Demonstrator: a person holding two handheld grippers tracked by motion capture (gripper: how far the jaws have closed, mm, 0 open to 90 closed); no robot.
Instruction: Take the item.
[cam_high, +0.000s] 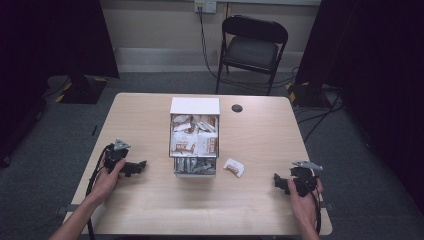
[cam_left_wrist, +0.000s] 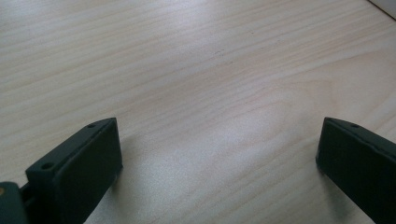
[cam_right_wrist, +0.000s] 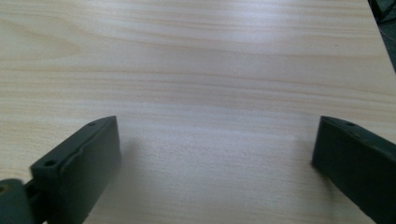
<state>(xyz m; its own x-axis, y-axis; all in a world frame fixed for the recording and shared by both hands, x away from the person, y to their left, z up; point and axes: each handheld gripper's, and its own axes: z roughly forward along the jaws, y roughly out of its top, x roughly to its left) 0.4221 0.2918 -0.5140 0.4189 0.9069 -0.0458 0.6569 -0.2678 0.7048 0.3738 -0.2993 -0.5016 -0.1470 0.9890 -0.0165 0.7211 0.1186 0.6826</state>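
Here, sachet (cam_high: 233, 167) well apart from right hand-held gripper (cam_high: 281, 182).

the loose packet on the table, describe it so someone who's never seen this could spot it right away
Start at the light wooden table and find the white-topped clear box of sachets at its middle. Just off that box's near right corner lies a small white packet with brown print. It alone sits loose on the bare wood, while every other packet is inside the box.
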